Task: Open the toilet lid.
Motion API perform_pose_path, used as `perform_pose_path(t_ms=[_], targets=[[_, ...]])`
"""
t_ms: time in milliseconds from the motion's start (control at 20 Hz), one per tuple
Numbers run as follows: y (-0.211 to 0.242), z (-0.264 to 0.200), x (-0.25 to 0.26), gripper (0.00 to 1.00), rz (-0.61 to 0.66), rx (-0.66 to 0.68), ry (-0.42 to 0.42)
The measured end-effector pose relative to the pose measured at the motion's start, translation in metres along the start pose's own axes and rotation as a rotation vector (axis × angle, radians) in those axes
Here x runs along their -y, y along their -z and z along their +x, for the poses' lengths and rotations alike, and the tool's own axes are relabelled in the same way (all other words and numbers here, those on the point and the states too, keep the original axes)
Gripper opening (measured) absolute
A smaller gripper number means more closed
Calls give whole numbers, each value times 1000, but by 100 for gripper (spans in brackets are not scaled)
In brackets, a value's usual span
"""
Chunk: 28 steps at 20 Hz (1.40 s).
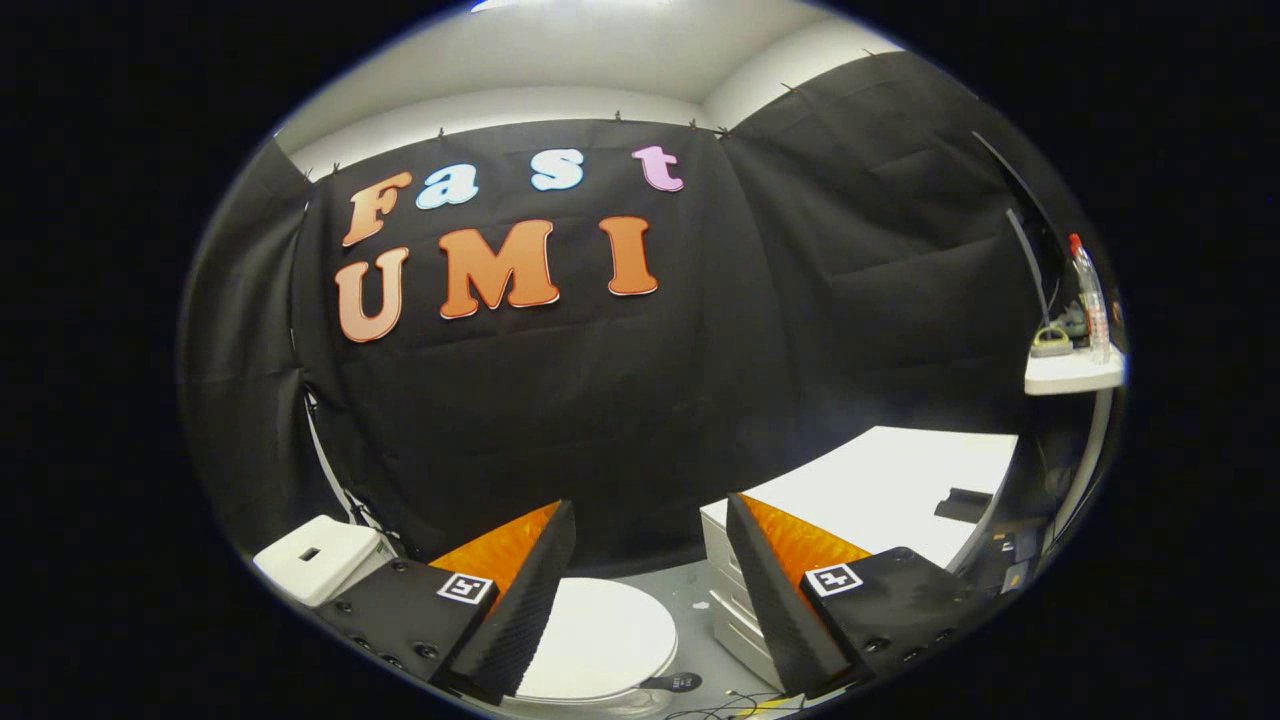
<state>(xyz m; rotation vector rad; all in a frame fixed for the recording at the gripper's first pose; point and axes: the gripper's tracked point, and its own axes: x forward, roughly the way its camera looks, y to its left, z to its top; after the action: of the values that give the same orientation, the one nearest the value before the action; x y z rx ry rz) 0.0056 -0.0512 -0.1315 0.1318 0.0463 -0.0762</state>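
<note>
A white toilet stands low on the floor below me, its round lid [600,640] lying flat and closed. The white tank [318,556] sits behind my left finger. My gripper [648,535] hangs well above the lid, open, with nothing between its fingers. The left finger [520,610] covers the lid's left part. The right finger [775,600] stands apart to the lid's right.
A white drawer cabinet [728,610] under a white tabletop [880,490] stands just right of the toilet. A dark flat object [965,503] lies on that top. A small shelf [1070,372] further right holds a bottle [1090,295]. Cables [720,708] lie on the grey floor.
</note>
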Motion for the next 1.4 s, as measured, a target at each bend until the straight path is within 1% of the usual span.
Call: perform_pose_path(t_ms=[250, 400, 500, 800, 1000, 1250, 1350, 1400], targets=[[47, 2, 24, 97, 91, -1, 40], [91, 5, 34, 97, 75, -40, 61], [127, 6, 43, 97, 48, -98, 74], [215, 9, 53, 99, 115, -235, 81], [258, 15, 60, 99, 197, -301, 99], [312, 16, 73, 98, 336, -388, 120], [335, 12, 79, 95, 386, -454, 139], [343, 13, 80, 91, 411, -476, 145]])
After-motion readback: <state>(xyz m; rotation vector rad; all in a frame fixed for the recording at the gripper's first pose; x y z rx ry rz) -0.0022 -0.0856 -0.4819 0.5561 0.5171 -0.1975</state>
